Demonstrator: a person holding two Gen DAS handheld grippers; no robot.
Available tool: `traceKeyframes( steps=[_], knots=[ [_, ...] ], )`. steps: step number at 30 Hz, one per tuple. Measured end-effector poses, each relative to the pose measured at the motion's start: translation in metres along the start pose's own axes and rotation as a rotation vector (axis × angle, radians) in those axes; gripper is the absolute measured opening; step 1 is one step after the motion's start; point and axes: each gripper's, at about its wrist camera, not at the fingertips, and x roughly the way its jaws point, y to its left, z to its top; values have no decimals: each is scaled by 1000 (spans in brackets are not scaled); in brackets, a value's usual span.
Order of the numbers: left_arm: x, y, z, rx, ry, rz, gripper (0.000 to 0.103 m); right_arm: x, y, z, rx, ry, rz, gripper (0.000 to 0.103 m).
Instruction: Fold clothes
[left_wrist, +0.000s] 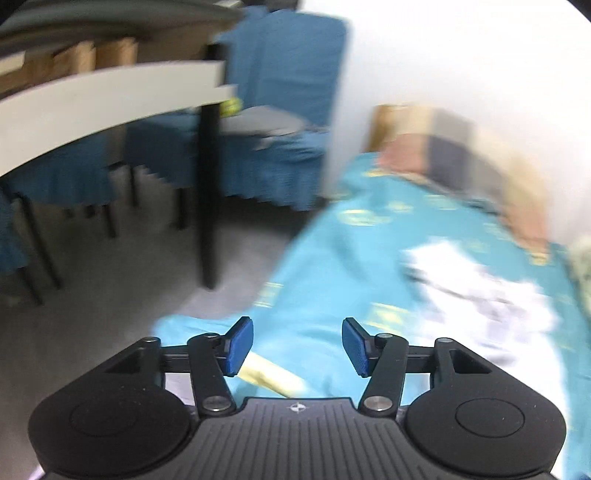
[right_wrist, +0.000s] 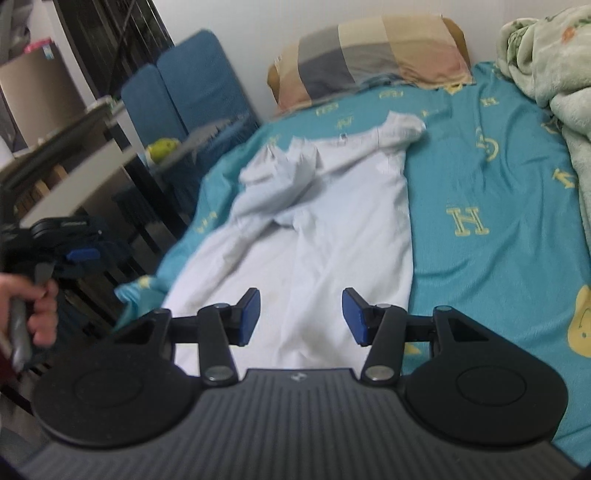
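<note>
Both tongs spread wide, gripping nothing. My right tongs (right_wrist: 300, 317) hover over the hem of the white shirt (right_wrist: 332, 206), which lies lengthwise on the teal bed sheet (right_wrist: 498, 184), collar twd 12 o'clock near the plaid pillow (right_wrist: 373, 55). Left tongs (left_wrist: 297, 347) over the sheet's edge; shirt at 2 o'clock, blurred.

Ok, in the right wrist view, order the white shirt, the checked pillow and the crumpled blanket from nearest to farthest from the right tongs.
1. White shirt: directly ahead of the right tongs, on the teal sheet.
2. Crumpled blanket: far right.
3. Checked pillow: at the head of the bed, against the wall.
</note>
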Motion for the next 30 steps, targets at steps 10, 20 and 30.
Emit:
traceKeyframes(
  steps=[10,20,30],
  knots=[
    [-34,-110,-67,258,25,-109,66,49,3,84,71,8,79,63],
    [67,-95,-79,365,114,-111,56,236,21,167,3,75,-43,68],
    [81,-87,-80,382,143,-218,6,290,29,177,-206,37,-199,7]
  ],
)
